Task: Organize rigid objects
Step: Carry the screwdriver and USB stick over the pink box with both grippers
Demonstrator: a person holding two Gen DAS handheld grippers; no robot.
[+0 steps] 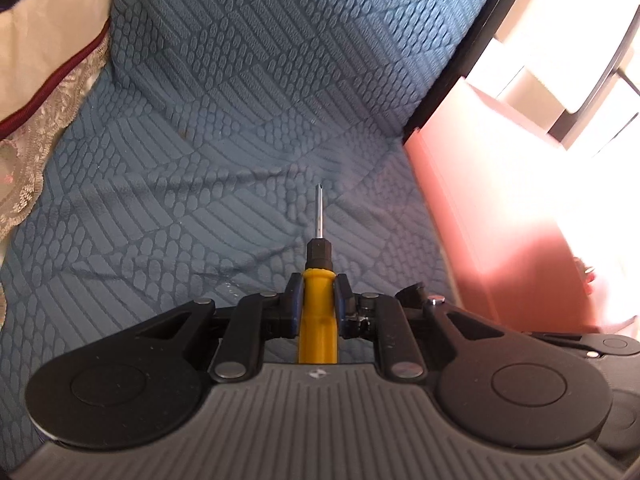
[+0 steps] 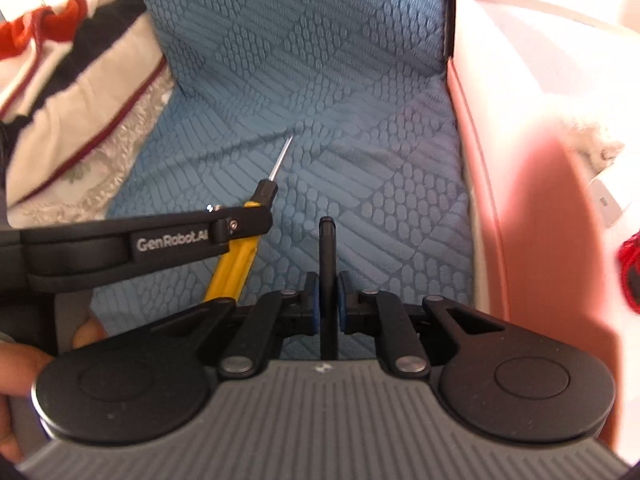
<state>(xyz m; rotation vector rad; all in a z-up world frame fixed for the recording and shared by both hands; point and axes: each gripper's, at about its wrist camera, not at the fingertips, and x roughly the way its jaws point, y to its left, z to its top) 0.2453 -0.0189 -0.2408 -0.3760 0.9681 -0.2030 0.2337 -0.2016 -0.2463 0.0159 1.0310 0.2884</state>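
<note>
Over the blue textured cover (image 1: 224, 128), the left gripper (image 1: 319, 300) pinches a yellow-handled screwdriver (image 1: 318, 312) — tip forward. From the right wrist, the right gripper (image 2: 328, 300) clamps a slim black tool (image 2: 327, 264) beside a pink box (image 2: 520, 200).

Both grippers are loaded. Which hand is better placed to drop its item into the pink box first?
Probably right. The right gripper, shut on a thin black tool, is beside the pink box; the left gripper holds the yellow screwdriver farther away.

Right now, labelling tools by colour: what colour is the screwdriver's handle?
Yellow, with a black collar; the screwdriver shows best in the left wrist view.
</note>
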